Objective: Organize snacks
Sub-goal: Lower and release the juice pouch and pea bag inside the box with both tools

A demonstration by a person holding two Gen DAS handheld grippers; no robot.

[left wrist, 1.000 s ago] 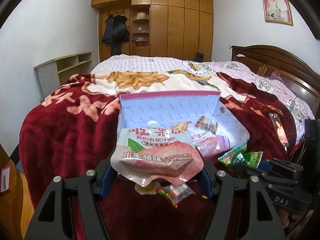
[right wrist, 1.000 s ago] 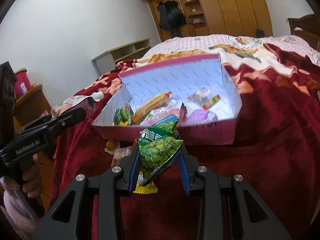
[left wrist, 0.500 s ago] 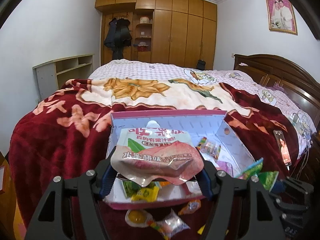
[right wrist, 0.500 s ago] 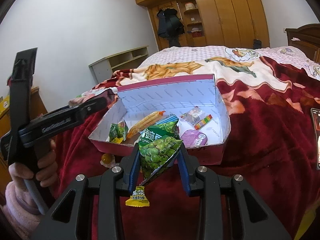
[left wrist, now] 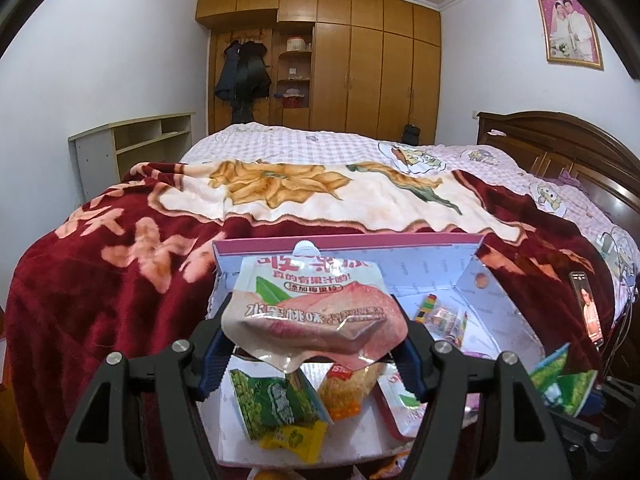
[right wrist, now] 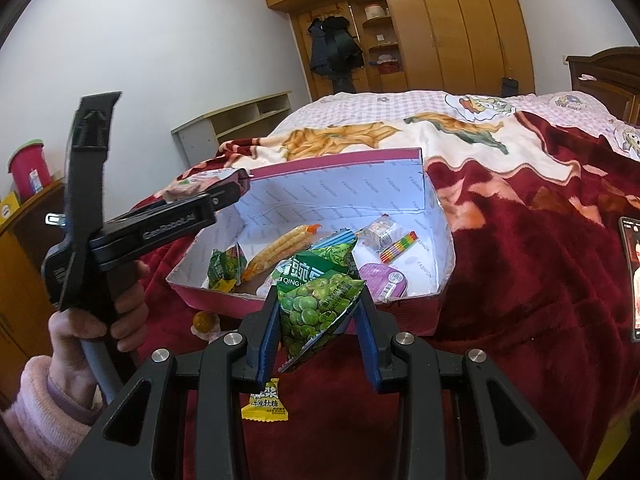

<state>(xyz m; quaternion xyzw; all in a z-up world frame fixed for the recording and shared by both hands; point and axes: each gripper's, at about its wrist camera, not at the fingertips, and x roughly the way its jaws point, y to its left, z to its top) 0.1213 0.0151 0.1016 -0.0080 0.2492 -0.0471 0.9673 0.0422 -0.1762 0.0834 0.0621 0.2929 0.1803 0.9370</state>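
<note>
The left hand-held gripper (left wrist: 316,344), spread wide around a peach jelly pouch (left wrist: 316,312), holds it over the open pink box (right wrist: 400,160), while the right hand-held gripper (right wrist: 320,320) pinches a green-pea packet (right wrist: 316,304) at the box's 6 o'clock rim, both apparently for dropping in.

Bed (right wrist: 520,280) covered by red flowered blanket (left wrist: 120,280), bearing open pink box (right wrist: 400,160), yellow candy (right wrist: 266,400), orange sweet (right wrist: 204,322) and phone (right wrist: 634,280) directly on top.
</note>
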